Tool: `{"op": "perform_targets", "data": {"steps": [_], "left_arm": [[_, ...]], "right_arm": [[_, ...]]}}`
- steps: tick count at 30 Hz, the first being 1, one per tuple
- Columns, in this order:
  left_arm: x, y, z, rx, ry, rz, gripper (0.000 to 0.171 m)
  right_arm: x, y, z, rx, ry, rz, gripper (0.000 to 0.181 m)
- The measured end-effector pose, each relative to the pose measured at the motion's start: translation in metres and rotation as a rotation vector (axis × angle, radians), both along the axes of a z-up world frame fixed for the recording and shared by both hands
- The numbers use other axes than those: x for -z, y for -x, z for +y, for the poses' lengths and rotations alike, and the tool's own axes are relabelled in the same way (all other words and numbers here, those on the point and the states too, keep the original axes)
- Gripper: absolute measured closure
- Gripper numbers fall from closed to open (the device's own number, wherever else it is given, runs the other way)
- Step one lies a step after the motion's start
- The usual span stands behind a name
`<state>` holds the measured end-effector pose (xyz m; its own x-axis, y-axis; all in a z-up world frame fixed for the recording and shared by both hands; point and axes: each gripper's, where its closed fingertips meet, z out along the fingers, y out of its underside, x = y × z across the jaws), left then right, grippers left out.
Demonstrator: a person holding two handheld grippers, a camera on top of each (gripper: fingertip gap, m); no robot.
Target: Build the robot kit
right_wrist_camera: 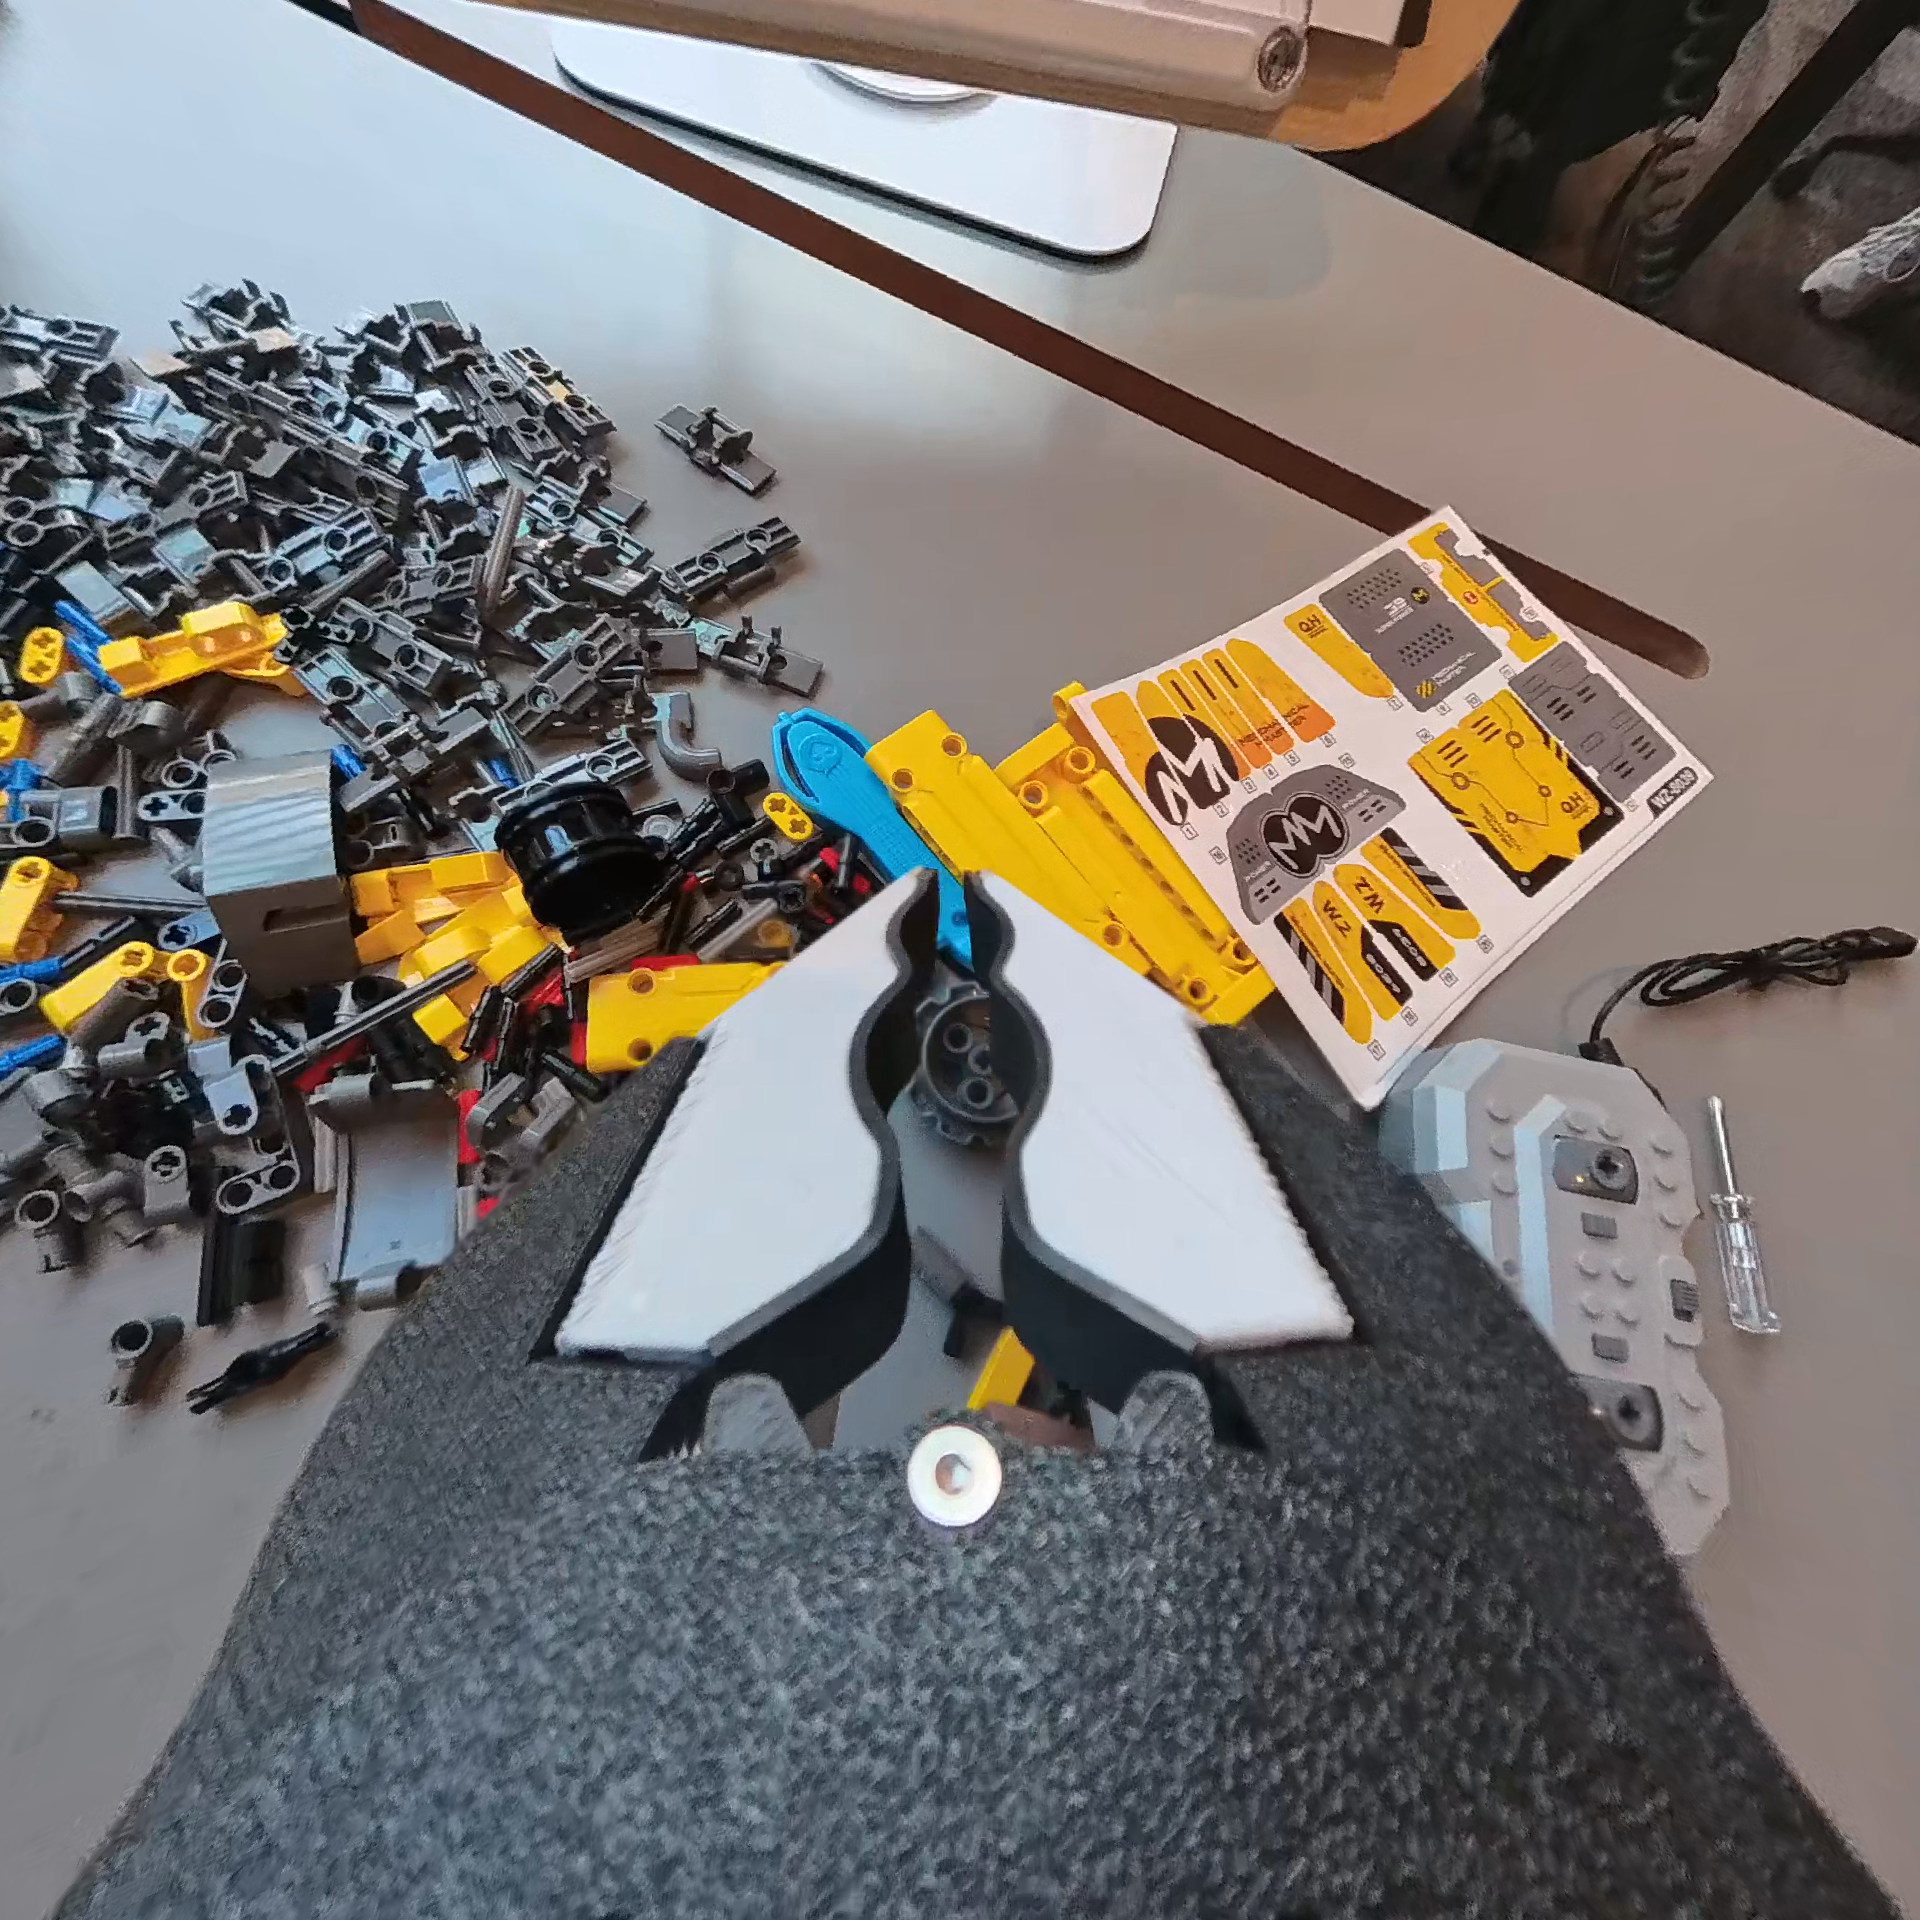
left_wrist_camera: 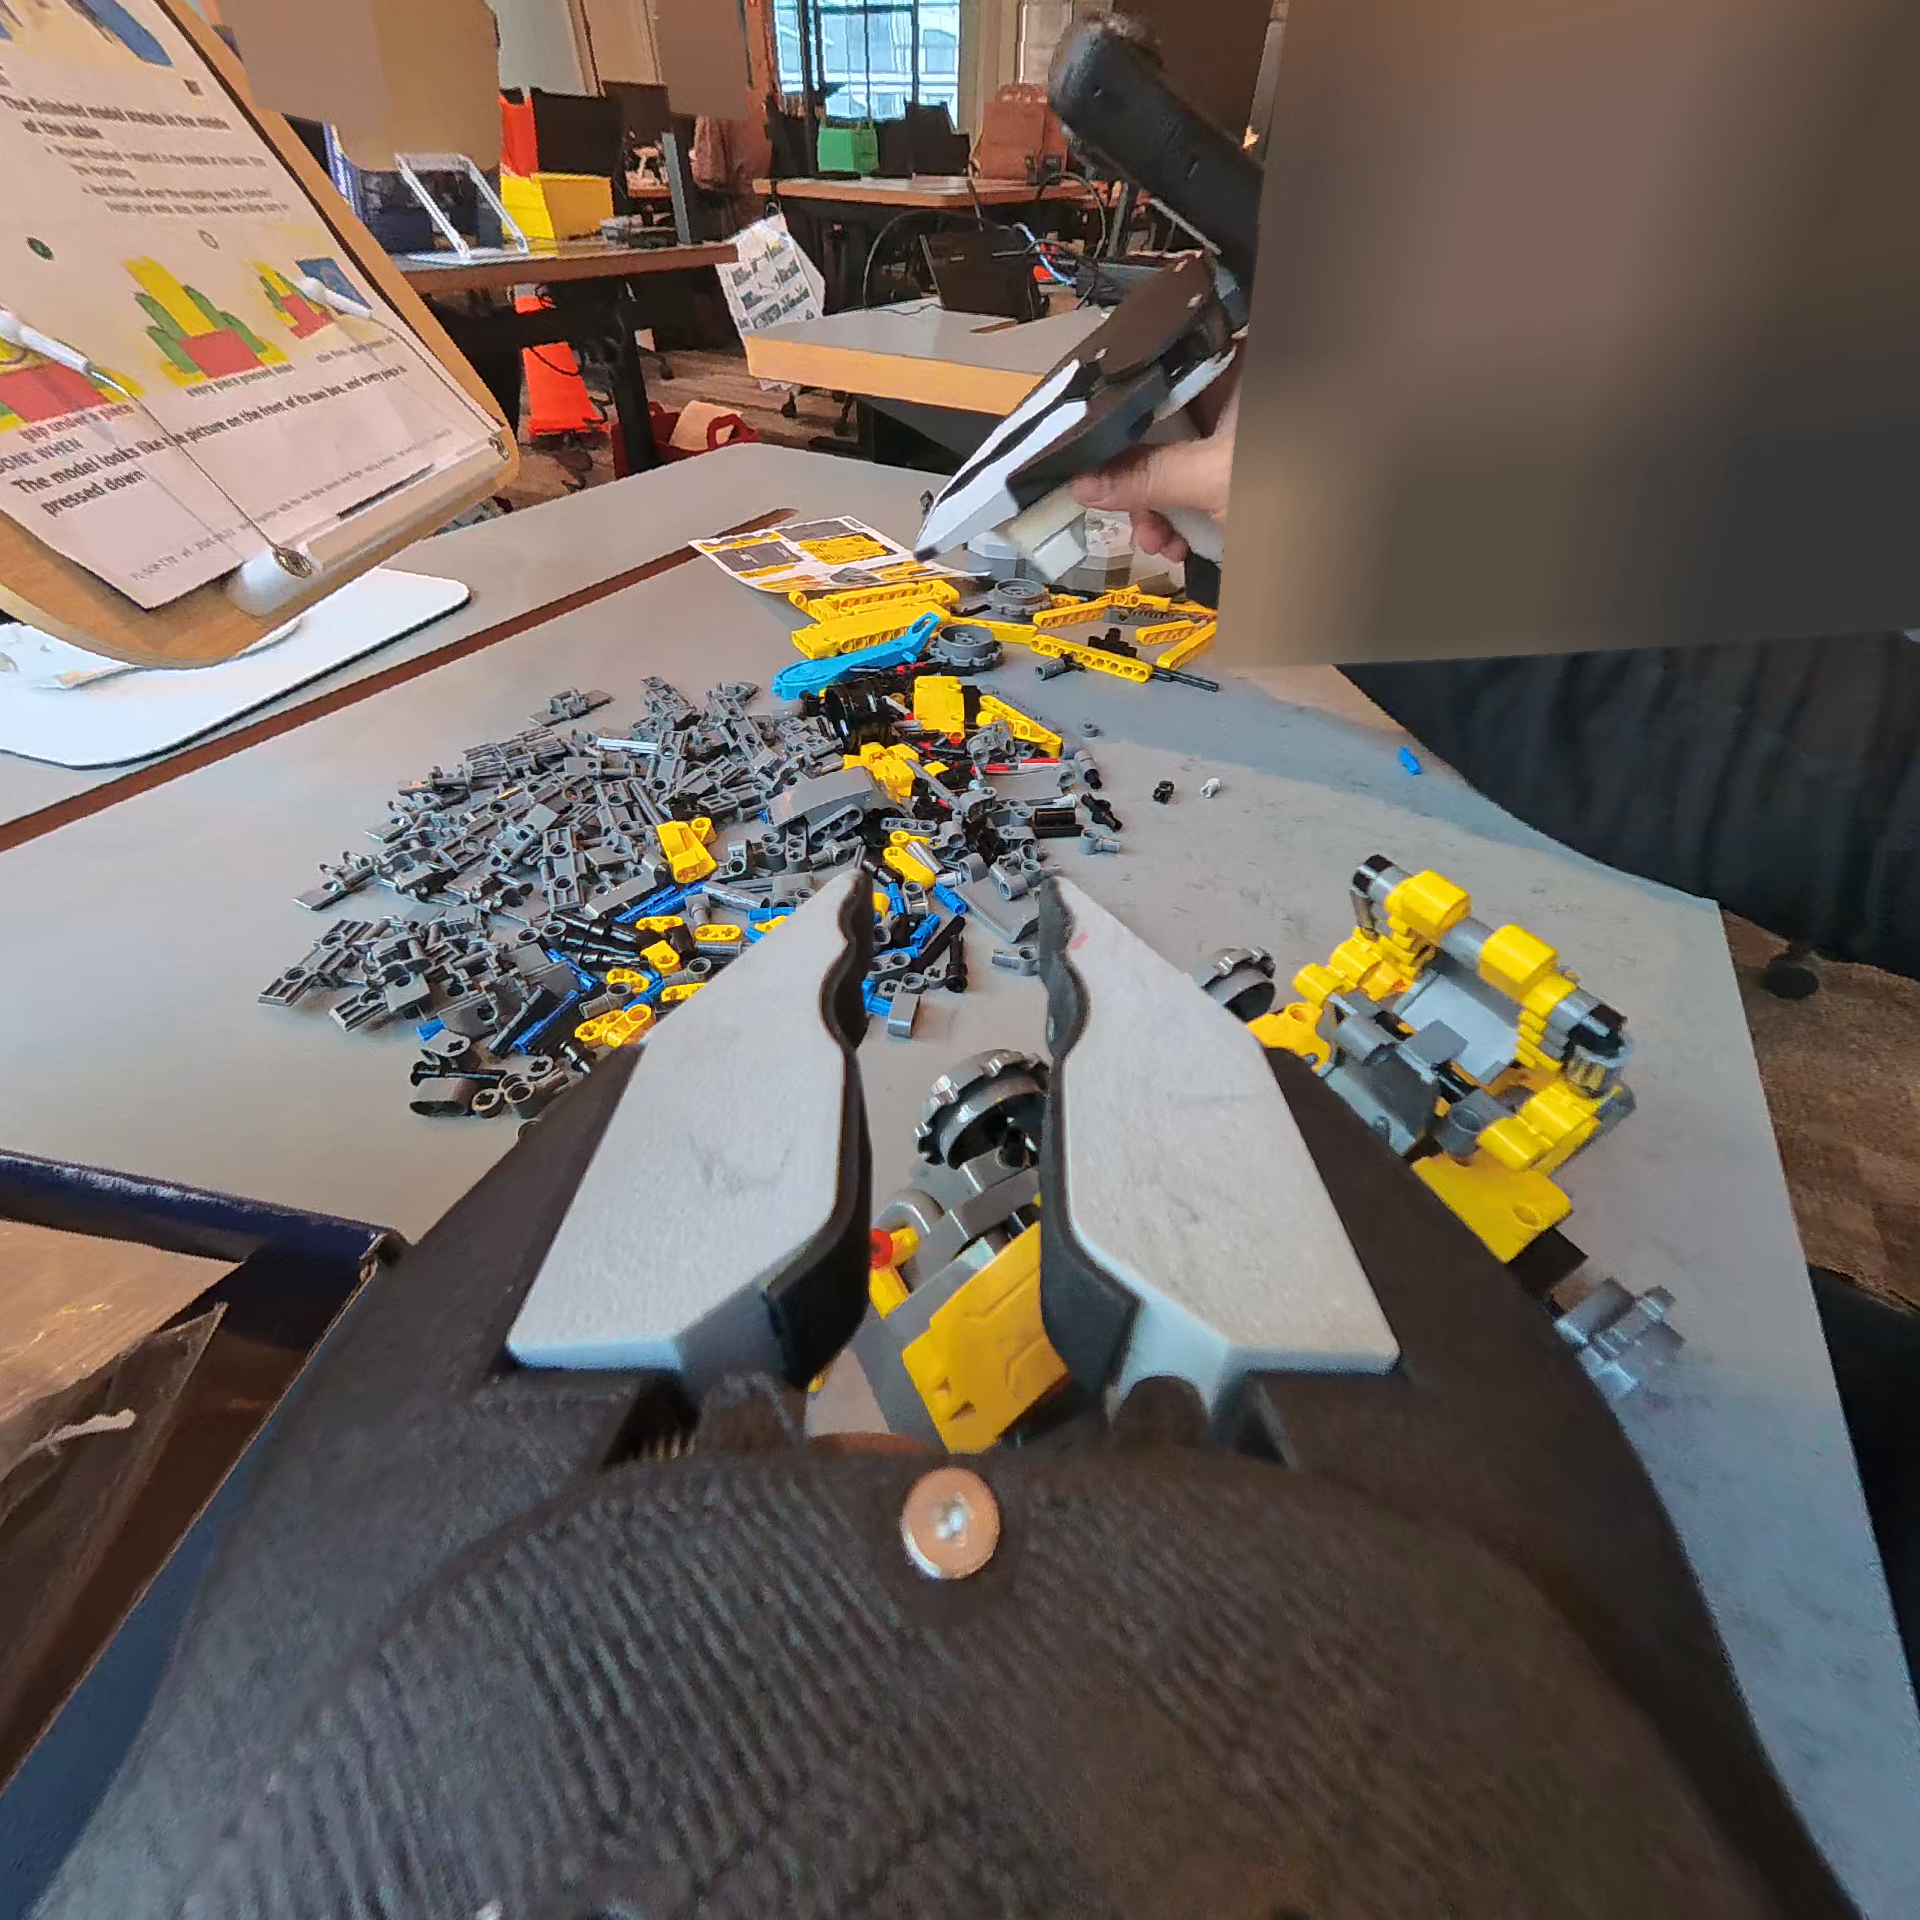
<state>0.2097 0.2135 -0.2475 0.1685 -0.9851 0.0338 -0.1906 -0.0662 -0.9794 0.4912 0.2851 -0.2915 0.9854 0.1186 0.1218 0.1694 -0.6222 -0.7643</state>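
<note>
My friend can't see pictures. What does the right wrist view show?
The right gripper, nearly closed, hovers over a dark grey wheel hub in a pile of grey, yellow and black building pieces. Beside it on the grey table lie a sticker sheet, a grey battery box and a small screwdriver.

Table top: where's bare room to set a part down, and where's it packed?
Bare grey table lies between the loose brick pile and the stand's white base. Another free patch sits between the pile's right edge and the half-built yellow model. Crowded: around the sticker sheet, grey battery box and screwdriver.
</note>
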Motion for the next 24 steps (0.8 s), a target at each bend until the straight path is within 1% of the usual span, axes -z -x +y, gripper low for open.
{"op": "perform_targets", "data": {"steps": [2, 5, 7, 8, 9, 10, 11, 13, 15, 18, 20, 22, 24], "left_arm": [[-0.001, -0.001, -0.003, 0.023, 0.028, -0.015, 0.143], [-0.001, -0.003, -0.007, 0.042, 0.048, -0.020, 0.142], [0.001, -0.005, -0.009, 0.049, 0.044, -0.008, 0.142], [0.002, -0.005, -0.010, 0.051, 0.042, -0.004, 0.142], [0.002, -0.005, -0.011, 0.053, 0.041, -0.003, 0.142], [0.002, -0.005, -0.011, 0.056, 0.041, -0.003, 0.142], [0.002, -0.004, -0.012, 0.058, 0.041, -0.001, 0.142], [0.003, -0.004, -0.012, 0.056, 0.036, 0.003, 0.142], [0.003, -0.004, -0.012, 0.058, 0.041, 0.003, 0.143], [0.002, -0.004, -0.013, 0.061, 0.044, -0.001, 0.143], [0.002, -0.005, -0.014, 0.063, 0.044, -0.001, 0.143], [0.003, -0.006, -0.014, 0.065, 0.045, 0.001, 0.143], [0.003, -0.006, -0.014, 0.064, 0.047, 0.002, 0.143]], "right_arm": [[0.008, 0.009, 0.007, 0.010, 0.023, -0.023, 0.178], [0.027, 0.026, 0.016, -0.013, 0.093, -0.140, 0.181], [0.045, 0.048, 0.021, -0.085, 0.152, -0.159, 0.181], [0.053, 0.065, 0.019, -0.160, 0.188, -0.137, 0.181], [0.058, 0.080, 0.016, -0.223, 0.204, -0.122, 0.181], [0.056, 0.084, 0.014, -0.247, 0.196, -0.150, 0.181], [0.054, 0.085, 0.013, -0.253, 0.194, -0.159, 0.181], [0.040, 0.071, 0.015, -0.190, 0.141, -0.175, 0.181], [0.024, 0.045, 0.018, -0.089, 0.078, -0.182, 0.181], [0.017, 0.013, 0.015, 0.035, 0.035, -0.128, 0.181], [0.020, 0.013, 0.016, 0.035, 0.038, -0.074, 0.181], [0.026, 0.020, 0.018, 0.013, 0.051, -0.069, 0.181], [0.041, 0.036, 0.018, -0.041, 0.115, -0.074, 0.181]]}}
